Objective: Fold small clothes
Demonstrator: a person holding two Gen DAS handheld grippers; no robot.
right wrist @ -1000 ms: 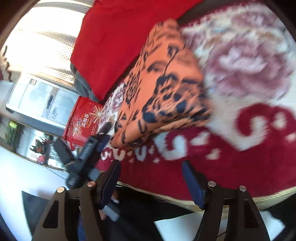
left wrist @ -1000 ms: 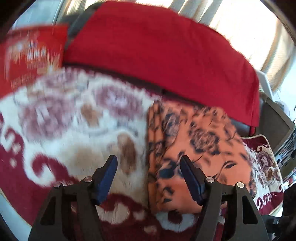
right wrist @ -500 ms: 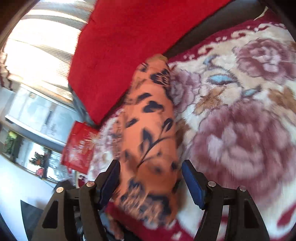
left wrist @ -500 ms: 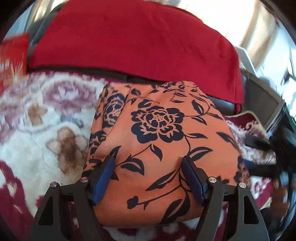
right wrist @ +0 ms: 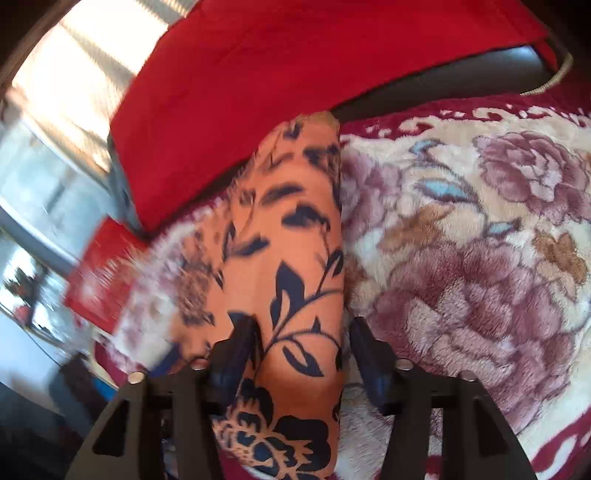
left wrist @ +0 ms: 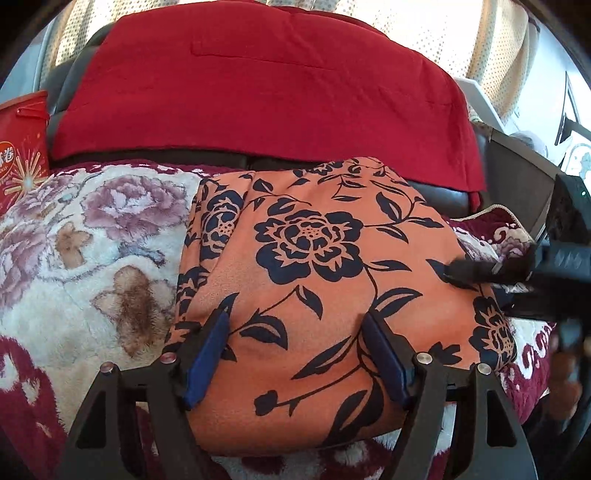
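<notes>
A folded orange garment (left wrist: 314,258) with a dark blue flower print lies on a plush floral blanket (left wrist: 92,258). My left gripper (left wrist: 295,350) is open over the garment's near edge, and the cloth spreads wider than both fingers. In the left wrist view my right gripper (left wrist: 480,273) comes in from the right and touches the garment's right edge. In the right wrist view the garment (right wrist: 288,258) runs lengthwise between the jaws of my right gripper (right wrist: 303,343). Those jaws are closing, with one finger over the cloth and the other on the blanket (right wrist: 480,258) beside it.
A red cloth (left wrist: 258,92) drapes a dark sofa back behind the blanket. A red printed box (left wrist: 22,155) stands at the far left. Bright curtains (left wrist: 461,33) hang behind, and grey furniture (left wrist: 517,177) stands at the right.
Both grippers have closed in on the garment: the left swung right until the garment filled its view, and the right came to the garment's side edge and narrowed its jaws around it.
</notes>
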